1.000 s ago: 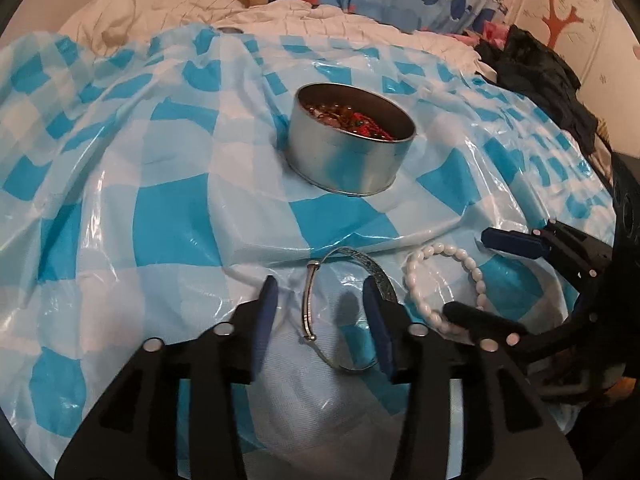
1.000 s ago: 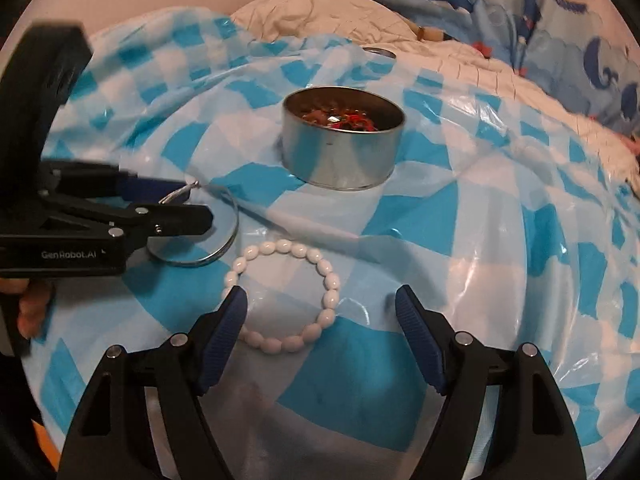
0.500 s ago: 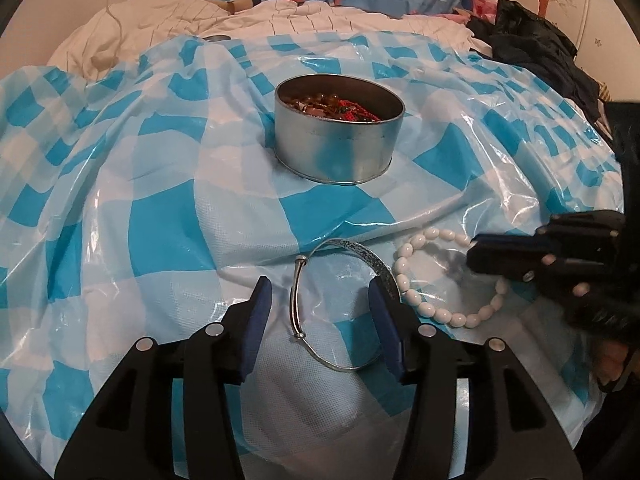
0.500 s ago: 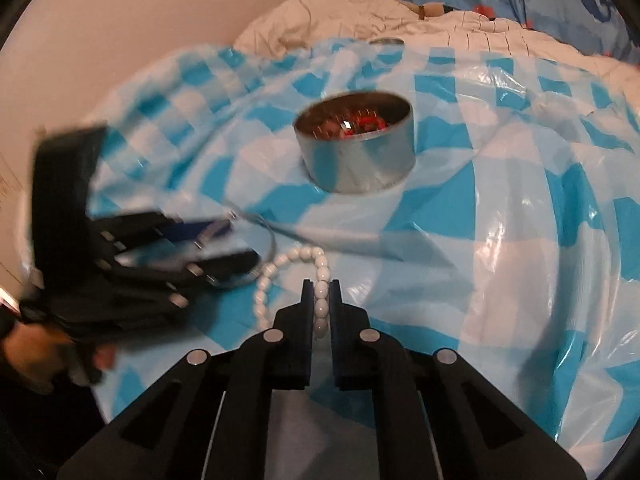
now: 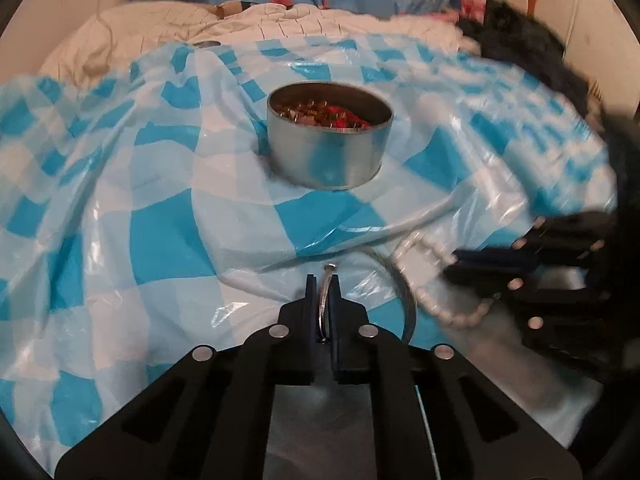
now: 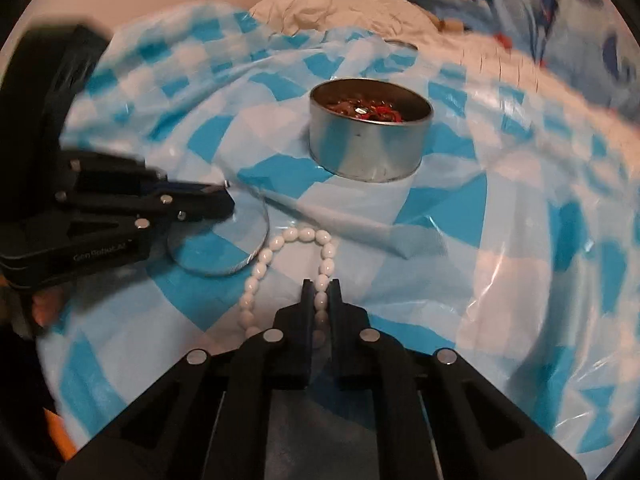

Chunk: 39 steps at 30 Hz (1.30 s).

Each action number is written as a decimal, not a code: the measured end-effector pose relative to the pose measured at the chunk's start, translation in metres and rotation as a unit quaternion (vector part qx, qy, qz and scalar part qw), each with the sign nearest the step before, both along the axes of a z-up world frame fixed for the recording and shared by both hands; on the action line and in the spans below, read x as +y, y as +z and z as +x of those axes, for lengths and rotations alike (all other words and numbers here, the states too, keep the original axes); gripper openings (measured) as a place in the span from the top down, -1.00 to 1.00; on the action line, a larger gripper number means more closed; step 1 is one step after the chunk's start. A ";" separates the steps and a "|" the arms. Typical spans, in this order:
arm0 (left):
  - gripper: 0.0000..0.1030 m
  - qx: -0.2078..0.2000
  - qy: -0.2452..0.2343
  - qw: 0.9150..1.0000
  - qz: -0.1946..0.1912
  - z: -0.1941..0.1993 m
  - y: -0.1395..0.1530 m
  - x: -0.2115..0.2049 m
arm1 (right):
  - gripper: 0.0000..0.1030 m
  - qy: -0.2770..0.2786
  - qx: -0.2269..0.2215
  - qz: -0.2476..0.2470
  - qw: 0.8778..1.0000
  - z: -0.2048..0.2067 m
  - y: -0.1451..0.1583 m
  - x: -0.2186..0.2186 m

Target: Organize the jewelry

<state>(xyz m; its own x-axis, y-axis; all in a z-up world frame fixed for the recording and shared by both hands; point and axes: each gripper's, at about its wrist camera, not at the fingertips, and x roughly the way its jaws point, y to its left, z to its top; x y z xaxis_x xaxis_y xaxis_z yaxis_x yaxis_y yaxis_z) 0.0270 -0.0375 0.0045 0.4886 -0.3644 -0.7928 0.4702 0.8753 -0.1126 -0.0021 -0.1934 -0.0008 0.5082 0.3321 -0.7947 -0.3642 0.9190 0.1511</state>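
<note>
On the checked sheet | left fingers [image 5: 323, 294] pinch bangle [image 5: 402, 280] | right fingers [image 6: 321, 298] clamp bead bracelet [image 6: 294, 256] (white)

Both views are dim and soft, lit by a weak, warm indoor light that seems to fall from above and leaves the lower part of each frame darkest. White glare streaks sit on the glossy checked plastic sheet [image 5: 168, 240], strongest at centre right of the left wrist view and at lower right of the right wrist view. The metal tin [image 6: 370, 136] reflects blue patches on its wall and casts a faint shadow at its base. Motion blur smears the right edge of the left wrist view, including the right hand-held gripper [image 5: 460, 262], and the upper right and left edge of the right wrist view. Fisheye distortion bows the bed toward the black circular borders.
</note>
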 end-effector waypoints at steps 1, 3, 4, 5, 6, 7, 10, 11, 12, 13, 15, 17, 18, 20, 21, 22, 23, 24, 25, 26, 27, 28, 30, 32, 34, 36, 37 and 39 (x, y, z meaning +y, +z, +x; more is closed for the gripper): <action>0.91 0.002 0.001 1.000 -0.014 0.000 0.002 0.003 | 0.84 -0.004 0.008 0.028 1.000 0.002 0.001 -0.005; 0.92 -0.003 0.002 0.999 -0.032 -0.001 0.008 0.006 | 0.84 -0.011 0.015 0.062 0.998 0.003 0.004 -0.014; 0.92 -0.004 0.001 0.999 -0.041 0.000 0.010 0.007 | 0.84 -0.017 0.013 0.074 0.997 0.004 0.006 -0.018; 0.93 -0.002 0.000 0.998 -0.056 0.000 0.012 0.009 | 0.84 -0.020 0.013 0.081 0.996 0.005 0.008 -0.020; 0.94 -0.001 -0.001 0.998 -0.066 0.000 0.014 0.011 | 0.84 -0.022 0.012 0.085 0.996 0.004 0.010 -0.022; 0.94 0.001 -0.002 0.997 -0.076 -0.001 0.015 0.011 | 0.84 -0.027 0.007 0.090 0.996 0.004 0.013 -0.023; 0.94 0.013 -0.002 0.996 -0.092 0.001 0.015 0.012 | 0.84 -0.033 0.006 0.105 0.994 0.004 0.017 -0.027; 0.94 0.013 0.000 0.996 -0.085 0.001 0.013 0.010 | 0.84 -0.036 0.005 0.097 0.995 0.004 0.018 -0.027; 0.93 0.014 0.002 0.997 -0.075 0.003 0.011 0.009 | 0.84 -0.039 0.001 0.080 0.996 0.004 0.018 -0.026; 0.93 0.018 0.005 0.998 -0.063 0.004 0.009 0.008 | 0.83 -0.040 -0.002 0.059 0.997 0.004 0.016 -0.022; 0.91 0.027 0.017 0.999 -0.041 0.007 0.001 0.008 | -0.05 -0.036 0.002 0.033 0.999 0.005 0.011 -0.017; 0.79 0.037 0.026 0.999 -0.029 0.009 -0.005 0.009 | -0.32 -0.038 -0.018 0.006 0.999 0.002 0.009 -0.010; 0.72 0.042 0.028 0.998 -0.025 0.010 -0.009 0.009 | -0.31 -0.029 -0.025 -0.019 0.999 0.001 0.006 -0.003; 0.63 0.044 0.026 0.998 -0.024 0.011 -0.012 0.006 | 0.10 -0.018 -0.024 -0.052 0.998 0.001 -0.001 0.004; 0.62 0.042 0.025 0.999 -0.020 0.010 -0.013 0.004 | 0.32 -0.015 -0.023 -0.060 0.998 0.000 -0.003 0.006; 0.62 0.036 0.023 0.999 -0.012 0.009 -0.013 0.002 | 0.51 -0.009 -0.020 -0.057 0.998 0.000 -0.003 0.005; 0.65 0.031 0.016 0.999 -0.004 0.007 -0.012 -0.001 | 0.84 -0.008 -0.013 -0.049 0.999 0.000 -0.002 0.003; 0.79 0.027 0.011 1.000 -0.002 0.006 -0.011 -0.003 | 0.84 -0.008 -0.004 -0.031 0.999 0.001 -0.002 -0.002; 0.84 0.025 0.009 1.000 -0.010 0.005 -0.008 -0.002 | 0.84 -0.012 0.011 0.011 1.000 0.004 -0.002 -0.011; 0.90 0.034 0.006 0.999 -0.035 0.006 -0.005 0.002 | 0.84 -0.016 0.021 0.041 0.999 0.005 -0.001 -0.016; 0.92 0.042 0.005 0.997 -0.060 0.007 -0.002 0.005 | 0.84 -0.019 0.031 0.078 0.996 0.007 0.001 -0.023; 0.92 0.045 0.003 0.996 -0.076 0.007 0.001 0.008 | 0.84 -0.024 0.036 0.115 0.992 0.009 0.003 -0.031; 0.93 0.050 -0.003 0.993 -0.108 0.008 0.006 0.010 | 0.84 -0.030 0.040 0.171 0.984 0.010 0.007 -0.041; 0.93 0.056 -0.005 0.988 -0.142 0.010 0.010 0.014 | 0.84 -0.029 0.034 0.228 0.973 0.009 0.013 -0.050; 0.93 0.059 -0.004 0.986 -0.155 0.010 0.012 0.015 | 0.84 -0.022 0.020 0.267 0.963 0.007 0.022 -0.054; 0.93 0.051 0.000 0.989 -0.138 0.009 0.014 0.013 | 0.84 -0.029 0.020 0.262 0.964 0.008 0.023 -0.055; 0.93 0.041 0.003 0.992 -0.116 0.008 0.014 0.010 | 0.84 -0.036 0.023 0.254 0.966 0.009 0.021 -0.056; 0.93 0.036 0.004 0.993 -0.110 0.006 0.015 0.008 | 0.84 -0.038 0.032 0.287 0.957 0.011 0.019 -0.060</action>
<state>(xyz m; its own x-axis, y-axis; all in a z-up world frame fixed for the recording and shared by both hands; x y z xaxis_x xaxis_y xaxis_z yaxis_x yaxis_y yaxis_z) 0.0334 -0.0295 0.0196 0.4376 -0.5294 -0.7268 0.4475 0.8293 -0.3347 0.0091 -0.2537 0.0182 0.5042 0.6870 -0.5232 -0.2733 0.7017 0.6580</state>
